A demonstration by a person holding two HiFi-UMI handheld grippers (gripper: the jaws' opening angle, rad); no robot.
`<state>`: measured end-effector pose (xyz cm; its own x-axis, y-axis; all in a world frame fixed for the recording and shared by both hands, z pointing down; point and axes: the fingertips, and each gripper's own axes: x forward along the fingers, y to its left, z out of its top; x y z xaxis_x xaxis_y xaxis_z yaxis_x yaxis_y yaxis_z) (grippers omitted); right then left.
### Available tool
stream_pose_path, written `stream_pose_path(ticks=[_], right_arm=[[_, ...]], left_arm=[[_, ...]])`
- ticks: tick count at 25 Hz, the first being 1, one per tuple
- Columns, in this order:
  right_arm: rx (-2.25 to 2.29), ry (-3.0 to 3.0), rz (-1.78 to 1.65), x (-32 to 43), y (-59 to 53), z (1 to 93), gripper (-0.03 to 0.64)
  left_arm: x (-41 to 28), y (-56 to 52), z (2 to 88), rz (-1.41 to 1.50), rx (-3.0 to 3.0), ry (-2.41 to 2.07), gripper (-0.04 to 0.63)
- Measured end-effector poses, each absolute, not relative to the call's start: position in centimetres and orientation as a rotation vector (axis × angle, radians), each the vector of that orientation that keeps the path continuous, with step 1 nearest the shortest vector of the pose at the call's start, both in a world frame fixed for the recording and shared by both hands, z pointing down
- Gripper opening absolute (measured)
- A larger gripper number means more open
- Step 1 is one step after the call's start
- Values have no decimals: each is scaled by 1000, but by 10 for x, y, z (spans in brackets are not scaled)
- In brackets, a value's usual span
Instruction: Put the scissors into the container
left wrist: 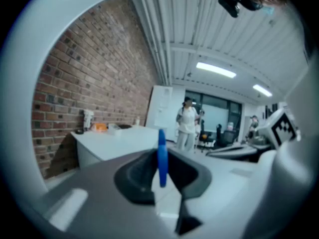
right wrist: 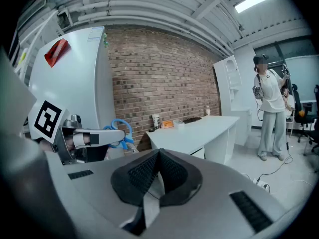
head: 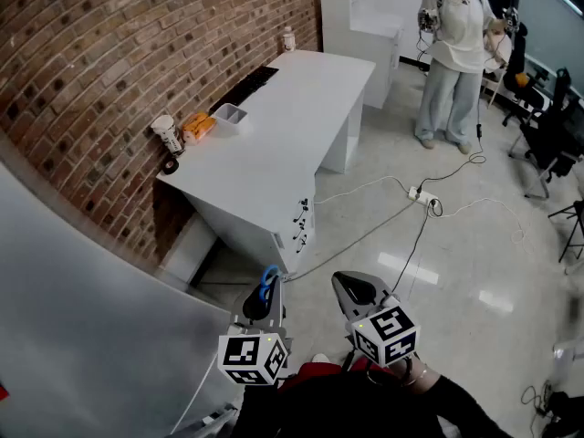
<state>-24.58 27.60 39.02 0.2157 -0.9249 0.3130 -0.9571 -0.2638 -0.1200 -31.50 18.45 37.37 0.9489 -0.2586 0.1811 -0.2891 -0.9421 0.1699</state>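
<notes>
Left gripper [head: 264, 292]: jaws clamped on the scissors [head: 269, 280]. In the left gripper view [left wrist: 160, 169] a blue handle [left wrist: 162, 151] stands edge-on and upright between the two dark pads, rising above them. From the right gripper view the same gripper [right wrist: 94, 138] shows side-on, with the blue handle loops [right wrist: 119, 130] sticking out past its tip.

Right gripper [head: 355, 291]: jaws closed pad against pad [right wrist: 159, 157], nothing between them. It is held level with the left one and just beside it, both low in the head view, close to the person's body.

Container [head: 230, 117]: small, clear, rectangular, open at the top. It sits on the white table [head: 301, 108] near the edge along the brick wall [head: 100, 53], well apart from both grippers. Contents too small to make out.

Beside the container, toward the table's near corner: an orange packet [head: 198, 127], then a paper cup [head: 167, 135], upright.

Floor: a power strip [head: 422, 194] with trailing cables lies to the right of the table. Another person [head: 453, 53] stands beyond it, at the far side of the room.
</notes>
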Motion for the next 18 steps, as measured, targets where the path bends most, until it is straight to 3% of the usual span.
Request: stream_pose_path(ticks=[18], right_arm=[[2454, -1788, 526, -241, 290, 395, 9]], left_arm=[[-328, 184, 379, 236, 2896, -371, 52]])
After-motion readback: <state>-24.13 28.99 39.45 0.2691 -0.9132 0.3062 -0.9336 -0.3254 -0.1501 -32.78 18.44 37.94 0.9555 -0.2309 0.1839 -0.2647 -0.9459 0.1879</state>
